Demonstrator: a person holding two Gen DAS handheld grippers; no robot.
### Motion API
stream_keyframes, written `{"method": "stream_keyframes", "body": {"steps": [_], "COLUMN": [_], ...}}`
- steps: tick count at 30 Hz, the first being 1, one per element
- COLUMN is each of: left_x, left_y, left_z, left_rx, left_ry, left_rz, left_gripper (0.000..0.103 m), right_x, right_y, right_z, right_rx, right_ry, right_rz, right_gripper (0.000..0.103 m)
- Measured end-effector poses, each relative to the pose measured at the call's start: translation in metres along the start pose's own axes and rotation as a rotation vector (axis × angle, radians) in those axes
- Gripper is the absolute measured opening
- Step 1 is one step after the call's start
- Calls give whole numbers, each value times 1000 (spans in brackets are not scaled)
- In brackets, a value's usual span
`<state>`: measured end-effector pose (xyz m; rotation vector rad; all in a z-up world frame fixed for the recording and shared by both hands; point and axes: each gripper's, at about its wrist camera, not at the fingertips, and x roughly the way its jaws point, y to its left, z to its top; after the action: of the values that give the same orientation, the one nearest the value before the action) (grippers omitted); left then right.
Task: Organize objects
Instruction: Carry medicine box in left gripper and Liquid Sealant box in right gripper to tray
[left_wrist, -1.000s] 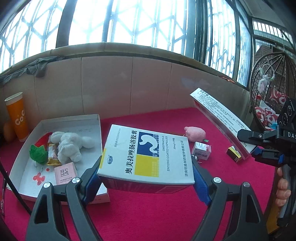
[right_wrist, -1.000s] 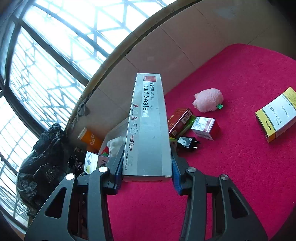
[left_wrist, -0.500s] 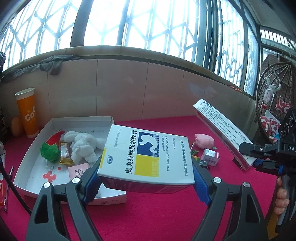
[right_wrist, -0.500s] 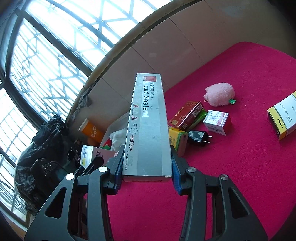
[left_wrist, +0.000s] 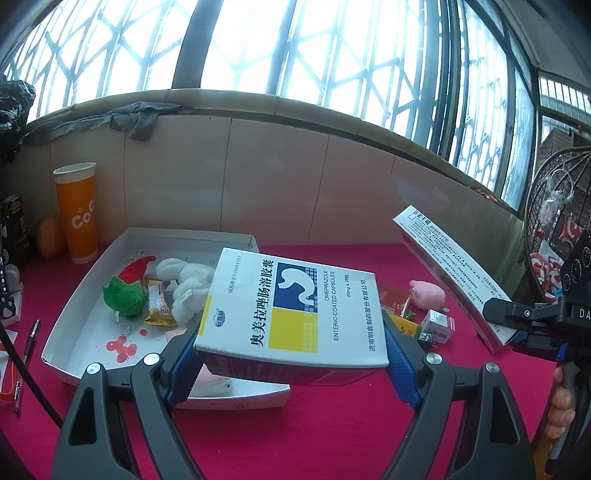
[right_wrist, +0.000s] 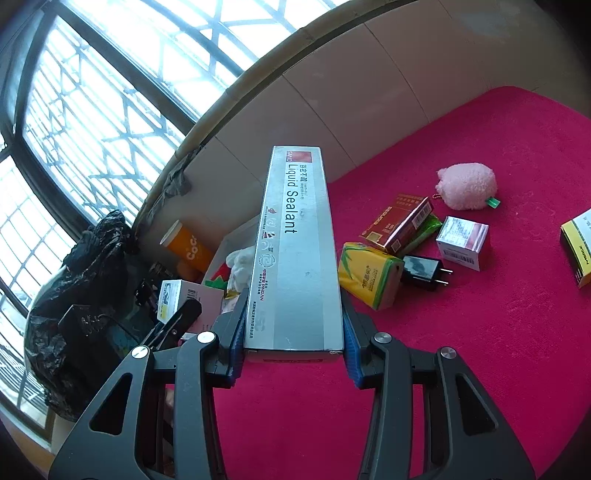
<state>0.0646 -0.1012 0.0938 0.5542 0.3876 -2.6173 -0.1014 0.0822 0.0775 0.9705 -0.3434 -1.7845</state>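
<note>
Fingers of my left gripper (left_wrist: 291, 356) clamp one capsule box (left_wrist: 295, 314) above the white tray (left_wrist: 70, 354); my right gripper (right_wrist: 293, 345) grips one sealant box (right_wrist: 295, 254) over the red surface (right_wrist: 480, 350), four small packets (right_wrist: 461, 238) nearby.

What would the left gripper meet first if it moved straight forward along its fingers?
Probably the shallow white cardboard tray, at its right end; the left gripper points slightly downward, and its held blue-and-yellow capsule box leads. Depth is uncertain.

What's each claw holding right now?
Left claw: closed on the omeprazole capsule box, held above the white tray.
Right claw: closed on the long Liquid Sealant box.
</note>
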Motion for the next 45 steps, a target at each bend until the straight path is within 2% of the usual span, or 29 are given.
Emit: {"method": "stream_keyframes", "body": {"steps": [30, 40, 45], "left_x": [-13, -18, -6], "left_y": [92, 136, 152], "left_z": [-3, 10, 17], "left_rx": [-180, -252, -265], "left_ry": [-24, -52, -38], "left_rz": [133, 199, 213], "left_gripper": [85, 85, 85], "right_x": [79, 103, 128], "right_y": [68, 79, 86], "right_z": [-3, 2, 7], "right_rx": [-143, -171, -169], "right_ry": [137, 169, 206], "right_rz": [70, 78, 79], "right_gripper": [43, 43, 43]}}
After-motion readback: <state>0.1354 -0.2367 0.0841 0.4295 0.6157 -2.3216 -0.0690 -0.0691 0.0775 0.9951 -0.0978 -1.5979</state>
